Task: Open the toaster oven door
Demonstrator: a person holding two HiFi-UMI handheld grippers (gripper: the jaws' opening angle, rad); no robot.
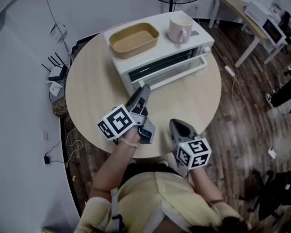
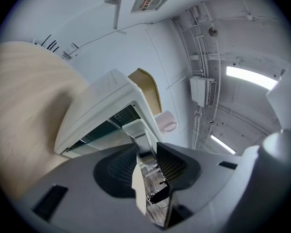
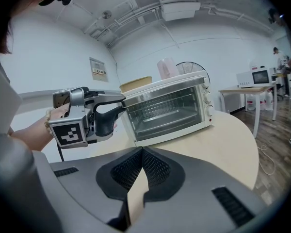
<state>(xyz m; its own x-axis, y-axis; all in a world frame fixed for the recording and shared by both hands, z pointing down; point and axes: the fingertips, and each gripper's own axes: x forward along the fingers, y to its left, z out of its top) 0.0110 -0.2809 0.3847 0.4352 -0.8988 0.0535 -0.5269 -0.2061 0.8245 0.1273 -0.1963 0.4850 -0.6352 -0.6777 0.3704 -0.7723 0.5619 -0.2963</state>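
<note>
Round table (image 1: 87, 91) with toaster oven (image 1: 160, 62), tray (image 1: 134, 40) and mug (image 1: 179, 29) atop; left claw (image 2: 146, 147) wide, right claw (image 3: 142, 150) closed.

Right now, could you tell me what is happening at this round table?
A person holds a gripper in each hand at the round pale wooden table. The left gripper, jaws apart and empty, reaches toward the left front corner of the white toaster oven, whose glass door looks shut. The right gripper hangs back over the table's near edge, jaws together, holding nothing. A tan tray and a pink mug sit on the oven.
</note>
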